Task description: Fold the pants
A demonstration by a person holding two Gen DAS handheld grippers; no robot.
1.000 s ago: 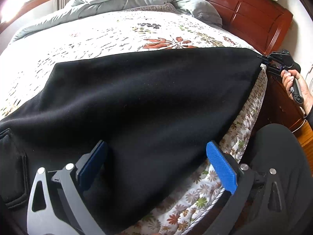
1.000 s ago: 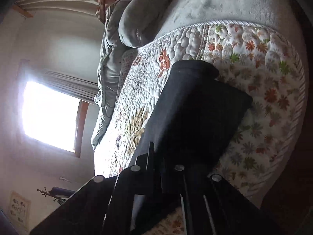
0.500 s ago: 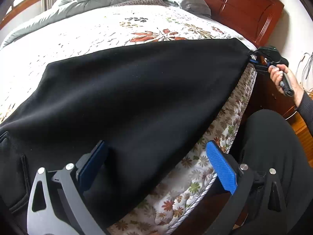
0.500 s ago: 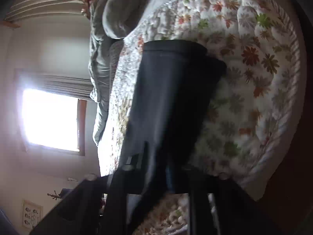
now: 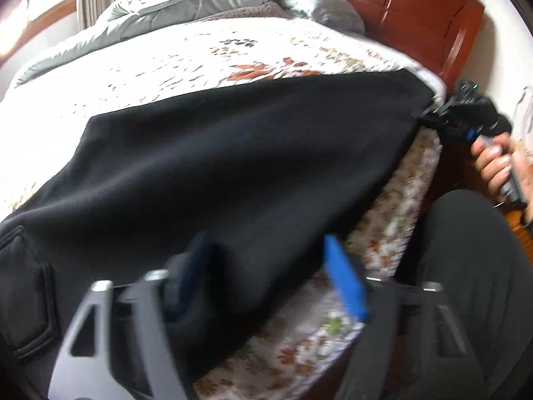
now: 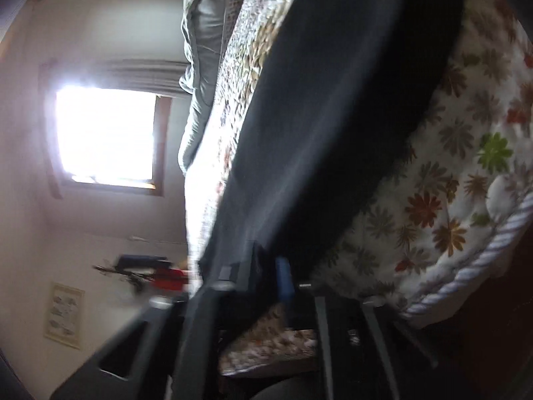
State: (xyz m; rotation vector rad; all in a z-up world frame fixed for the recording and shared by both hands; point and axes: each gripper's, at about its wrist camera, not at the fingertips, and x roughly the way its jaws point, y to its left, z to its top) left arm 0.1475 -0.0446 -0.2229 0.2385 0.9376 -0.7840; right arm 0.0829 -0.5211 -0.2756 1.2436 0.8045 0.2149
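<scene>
Black pants (image 5: 233, 166) lie stretched across the floral quilt, their near edge hanging over the bed's side. My left gripper (image 5: 266, 266) is open, its blue pads straddling the pants' near edge, one pad over the cloth, the other over the quilt. My right gripper (image 5: 443, 116) shows in the left wrist view, shut on the pants' far right corner at the bed's edge. In the right wrist view the pants (image 6: 333, 116) run away from the shut right gripper (image 6: 266, 280), pinched between its pads.
The floral quilt (image 5: 200, 60) covers the bed. A grey duvet (image 5: 206, 3) is bunched at the back by a red wooden headboard (image 5: 416, 10). The person's black-clad leg (image 5: 466, 266) stands close to the bed edge. A bright window (image 6: 106, 133) is on the wall.
The left gripper's jaws have narrowed around the pants' near edge. The right gripper, still pinching the corner, has pulled it lower along the bed's edge; both views are blurred by motion.
</scene>
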